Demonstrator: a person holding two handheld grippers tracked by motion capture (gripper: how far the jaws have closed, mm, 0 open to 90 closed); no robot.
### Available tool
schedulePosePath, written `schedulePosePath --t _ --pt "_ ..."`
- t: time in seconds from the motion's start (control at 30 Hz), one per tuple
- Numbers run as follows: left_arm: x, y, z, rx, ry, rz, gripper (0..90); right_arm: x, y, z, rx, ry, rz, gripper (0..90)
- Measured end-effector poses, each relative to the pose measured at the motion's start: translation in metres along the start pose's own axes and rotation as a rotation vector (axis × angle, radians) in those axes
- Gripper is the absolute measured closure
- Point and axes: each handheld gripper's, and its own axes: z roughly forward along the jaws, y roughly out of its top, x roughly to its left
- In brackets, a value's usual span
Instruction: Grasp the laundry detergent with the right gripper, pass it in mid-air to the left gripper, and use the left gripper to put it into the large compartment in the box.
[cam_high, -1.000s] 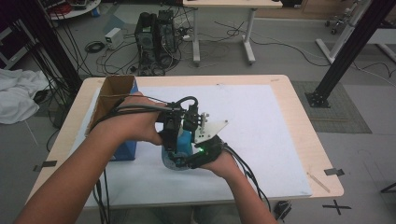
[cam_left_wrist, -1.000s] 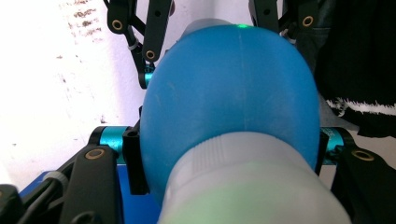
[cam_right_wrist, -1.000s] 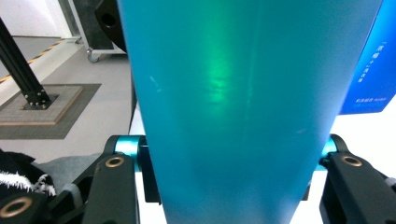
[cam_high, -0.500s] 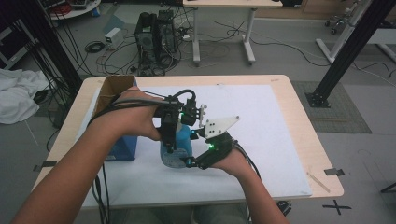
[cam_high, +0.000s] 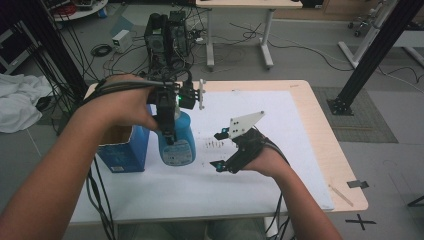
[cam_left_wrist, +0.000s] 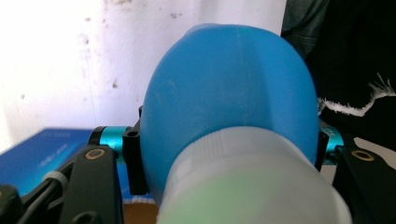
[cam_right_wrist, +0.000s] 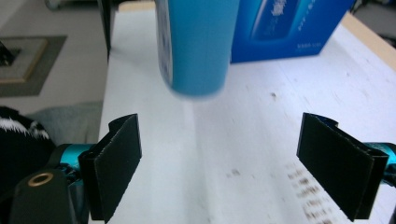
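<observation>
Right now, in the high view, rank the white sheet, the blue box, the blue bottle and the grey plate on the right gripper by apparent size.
1. White sheet, by far the largest.
2. Blue box and blue bottle: look alike; the left hand hides part of the box and the bottle is lifted nearer the camera, so unranked.
3. Grey plate, smallest.

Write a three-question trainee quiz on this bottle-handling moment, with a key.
1. True or false: the blue bottle stands on the white sheet.
2. Which tool grips the bottle: A) the left tool, B) the right tool, C) both?
3. Fill in: the blue box sits to the bottle's ____ in the high view.

Key
1. False. In the right gripper view its base hangs above the sheet.
2. A. The left tool's jaws clamp the bottle just below its white cap. The right tool's jaws have just been opening and stand wide, with nothing between them.
3. Left.
</observation>
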Motion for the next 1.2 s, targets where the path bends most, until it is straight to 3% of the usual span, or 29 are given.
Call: schedulePosePath --t 0.03,0.07,0.1,0.2,0.23,0.27,0.3,0.33,0.4,0.5,0.53,0.57,0.63,0.67,0.77,0.83,0.87,0.9,0.97,1.03,1.1,1.2 --pt "0.0 0.0 0.0 0.0 0.0 0.0 38.2 0.0 0.0 0.0 0.0 0.0 0.0 13.1" --pt "0.005 -0.006 -0.008 -0.005 -0.002 -0.038 38.2 -0.003 0.001 -0.002 0.038 -0.001 -0.014 13.1" --pt "0.005 -0.006 -0.008 -0.005 -0.002 -0.038 38.2 -0.003 0.001 -0.003 0.058 -0.008 -0.004 13.1" --pt "0.012 -0.015 -0.018 -0.007 -0.004 -0.092 38.2 -0.006 0.0 -0.006 0.104 -0.007 -0.009 13.0" --pt "0.016 -0.022 -0.025 -0.011 -0.009 -0.137 38.2 -0.006 0.0 -0.006 0.111 -0.01 -0.013 13.0" --pt "0.016 -0.022 -0.025 -0.011 -0.009 -0.137 38.2 -0.006 0.0 -0.007 0.122 -0.008 -0.006 13.1" --pt "0.021 -0.028 -0.03 -0.017 -0.018 -0.177 38.2 -0.006 0.0 -0.007 0.133 -0.012 0.008 13.1" --pt "0.021 -0.028 -0.03 -0.017 -0.018 -0.177 38.2 -0.006 0.0 -0.008 0.139 -0.018 0.01 13.0" --pt "0.026 -0.041 -0.036 -0.034 -0.031 -0.233 38.1 -0.007 -0.001 -0.009 0.156 -0.02 0.014 13.1" --pt "0.03 -0.05 -0.04 -0.047 -0.038 -0.262 38.1 -0.009 -0.002 -0.011 0.163 -0.023 0.016 13.0" --pt "0.032 -0.059 -0.045 -0.055 -0.035 -0.295 38.1 -0.009 -0.003 -0.012 0.175 -0.024 0.034 13.1" --pt "0.032 -0.059 -0.045 -0.055 -0.035 -0.295 38.1 -0.009 -0.003 -0.012 0.175 -0.024 0.034 13.1" --pt "0.037 -0.071 -0.052 -0.053 -0.026 -0.335 38.1 -0.011 -0.005 -0.013 0.185 -0.025 0.03 13.0" --pt "0.037 -0.071 -0.052 -0.053 -0.026 -0.335 38.1 -0.011 -0.005 -0.013 0.185 -0.025 0.03 13.0" --pt "0.042 -0.088 -0.059 -0.048 -0.017 -0.404 38.1 -0.013 -0.006 -0.015 0.196 -0.028 0.038 13.1" --pt "0.043 -0.092 -0.06 -0.045 -0.013 -0.418 38.1 -0.013 -0.006 -0.016 0.204 -0.027 0.04 13.1" --pt "0.046 -0.1 -0.062 -0.047 -0.014 -0.453 38.1 -0.013 -0.006 -0.017 0.21 -0.028 0.047 13.0" --pt "0.046 -0.1 -0.062 -0.047 -0.014 -0.453 38.1 -0.014 -0.006 -0.017 0.215 -0.025 0.048 13.0" --pt "0.05 -0.111 -0.064 -0.052 -0.015 -0.514 38.1 -0.015 -0.005 -0.019 0.221 -0.028 0.037 13.0" --pt "0.053 -0.116 -0.065 -0.045 -0.011 -0.524 38.1 -0.016 -0.005 -0.019 0.22 -0.026 0.035 13.1" --pt "0.058 -0.125 -0.065 -0.044 -0.024 -0.577 38.1 -0.017 -0.004 -0.021 0.237 -0.032 0.035 13.1" --pt "0.061 -0.129 -0.063 -0.041 -0.031 -0.601 38.1 -0.018 -0.003 -0.022 0.242 -0.033 0.033 13.1"
